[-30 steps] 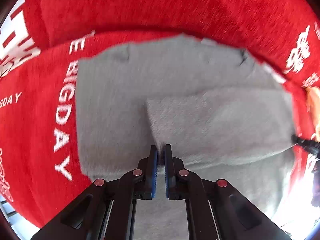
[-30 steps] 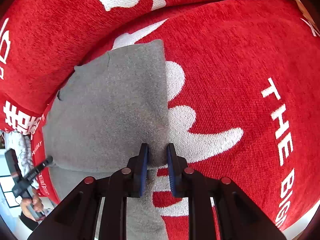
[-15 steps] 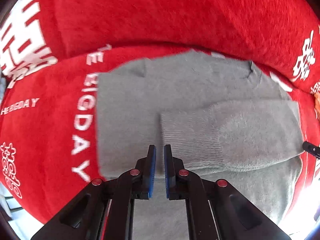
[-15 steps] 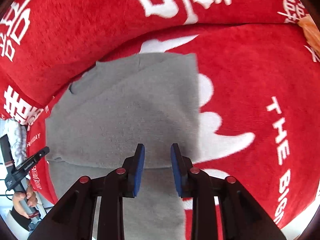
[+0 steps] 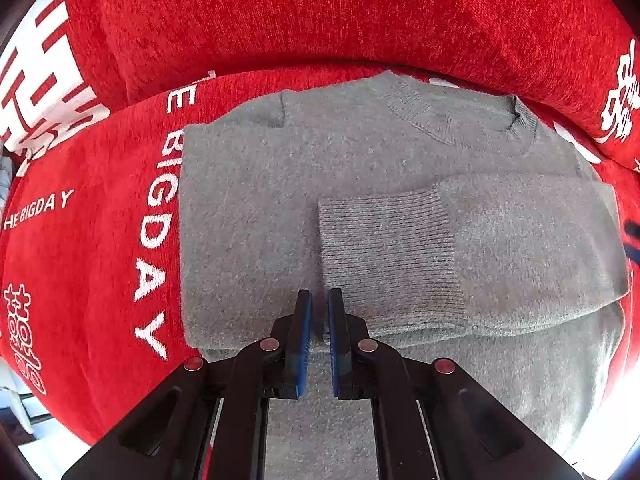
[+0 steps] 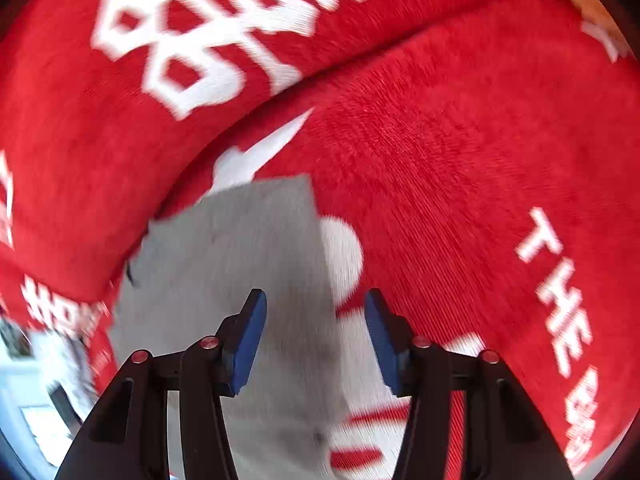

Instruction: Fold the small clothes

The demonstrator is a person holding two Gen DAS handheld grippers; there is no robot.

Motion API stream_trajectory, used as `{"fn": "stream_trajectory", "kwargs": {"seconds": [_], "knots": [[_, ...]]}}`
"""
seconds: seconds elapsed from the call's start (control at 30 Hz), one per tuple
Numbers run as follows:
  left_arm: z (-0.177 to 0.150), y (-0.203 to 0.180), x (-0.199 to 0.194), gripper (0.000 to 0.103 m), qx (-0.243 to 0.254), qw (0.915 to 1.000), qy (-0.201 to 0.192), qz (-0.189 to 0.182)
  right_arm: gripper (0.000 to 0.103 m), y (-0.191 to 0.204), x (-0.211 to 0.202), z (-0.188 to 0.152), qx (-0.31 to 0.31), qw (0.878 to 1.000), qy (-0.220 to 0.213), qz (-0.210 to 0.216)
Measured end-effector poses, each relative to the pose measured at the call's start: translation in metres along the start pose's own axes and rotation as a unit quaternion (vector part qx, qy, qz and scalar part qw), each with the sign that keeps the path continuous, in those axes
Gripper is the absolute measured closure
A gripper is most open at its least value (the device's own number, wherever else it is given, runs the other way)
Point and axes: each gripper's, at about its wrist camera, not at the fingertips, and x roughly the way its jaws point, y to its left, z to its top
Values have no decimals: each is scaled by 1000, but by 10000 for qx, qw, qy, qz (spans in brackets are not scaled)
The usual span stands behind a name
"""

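Observation:
A small grey knit sweater (image 5: 256, 200) lies flat on a red blanket, neckline at the far side. One sleeve is folded across its body, with the ribbed cuff (image 5: 384, 256) near the middle. My left gripper (image 5: 319, 304) hovers just in front of the cuff's near left corner, jaws nearly together with a narrow gap and nothing between them. In the right wrist view the sweater (image 6: 240, 264) shows blurred, its right edge between the jaws of my right gripper (image 6: 316, 312), which is wide open and empty above it.
The red plush blanket (image 5: 92, 248) with white lettering covers the seat and a raised back cushion (image 5: 320, 12) behind the sweater. It also fills the right wrist view (image 6: 460, 160). A bright floor area shows at the lower left (image 6: 36, 408).
My left gripper let go of the sleeve cuff and pulled back slightly. My right gripper released the sweater's edge, opened wide, and is moving, with its view now blurred.

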Motion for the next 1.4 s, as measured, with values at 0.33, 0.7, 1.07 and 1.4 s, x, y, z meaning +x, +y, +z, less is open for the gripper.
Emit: {"fn": "stream_trajectory", "kwargs": {"seconds": [0.33, 0.7, 1.07, 1.4], "knots": [[0, -2, 2, 95, -6, 10000, -41, 72, 94, 30, 11, 9, -1121, 9892, 43, -941], [-4, -4, -12, 95, -10, 9998, 168, 106, 63, 43, -47, -48, -1357, 9858, 191, -973], [-27, -14, -28, 91, -187, 9988, 444, 57, 43, 69, -43, -105, -1559, 9834, 709, -592], [-40, -33, -46, 0, -195, 9982, 244, 505, 24, 71, -41, -121, -1742, 9794, 954, -367]]}}
